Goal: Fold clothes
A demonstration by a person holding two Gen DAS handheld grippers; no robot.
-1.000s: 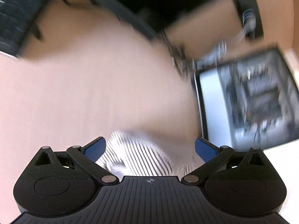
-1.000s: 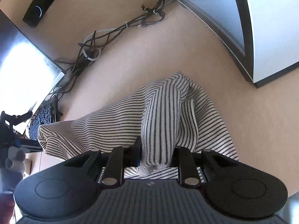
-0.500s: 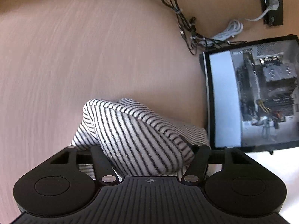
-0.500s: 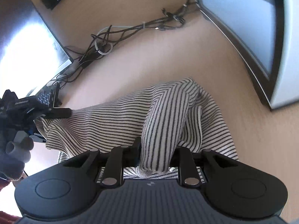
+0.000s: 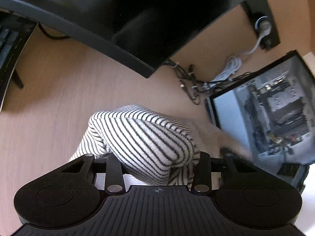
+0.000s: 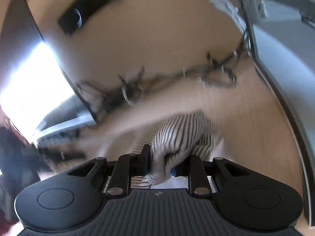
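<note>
The left gripper (image 5: 157,157) has just closed its jaws on a bunched fold of the striped garment (image 5: 145,137). The right gripper (image 6: 167,161) pinches another fold, its fingertips hidden by cloth. Black-and-white stripes trail toward twelve o'clock over the bench (image 5: 59,98); the right view is blurred.

Clearance around the striped garment (image 5: 141,135)

Bare desk (image 5: 51,90) lies open to the left and ahead. Monitor (image 5: 126,19) overhangs the far side; cable tangle (image 5: 193,82) beside it; glass-sided computer case (image 5: 265,114) walls off the right edge, near the cloth.
</note>
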